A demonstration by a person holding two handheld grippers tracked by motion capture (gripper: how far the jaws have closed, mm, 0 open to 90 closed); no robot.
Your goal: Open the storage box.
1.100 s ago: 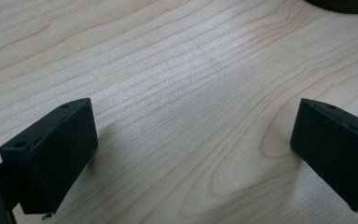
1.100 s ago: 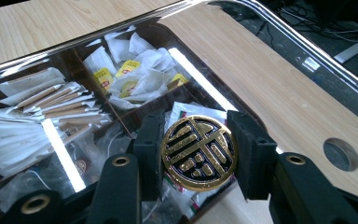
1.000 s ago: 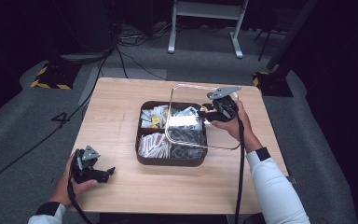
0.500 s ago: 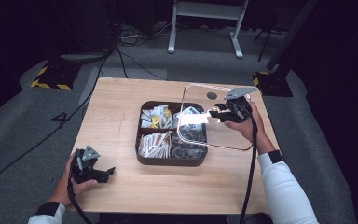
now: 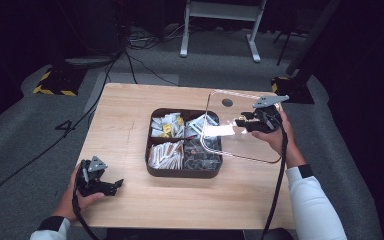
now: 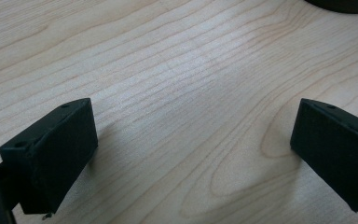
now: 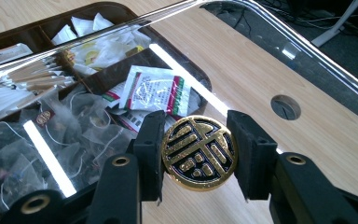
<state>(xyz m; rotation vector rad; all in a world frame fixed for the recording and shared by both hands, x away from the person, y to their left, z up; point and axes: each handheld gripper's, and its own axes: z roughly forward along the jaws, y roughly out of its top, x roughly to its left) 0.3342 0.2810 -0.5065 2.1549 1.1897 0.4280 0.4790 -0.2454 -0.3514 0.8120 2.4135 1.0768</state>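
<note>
A dark brown box (image 5: 182, 172) with several compartments of sachets and tea bags stands mid-table. Its clear lid (image 5: 240, 156) hangs tilted over the box's right edge and the table beyond. My right gripper (image 5: 245, 122) is shut on the lid's round gold-and-black knob (image 7: 199, 152); in the right gripper view the pads (image 7: 151, 149) press on both sides of it, with the box (image 7: 98, 9) behind. My left gripper (image 5: 112, 185) rests on the wood at the near left, open. In the left gripper view its jaws (image 6: 191, 140) stand wide with bare table between them.
The wooden table (image 5: 125, 115) has a round cable hole (image 5: 227, 102) at its far right, seen through the lid. Cables trail from both grippers. A dark floor with cords and a white stand (image 5: 220, 20) lies beyond the far edge.
My right gripper has carried the lid to the right, so it now covers less of the box. The left gripper has stayed where it was.
</note>
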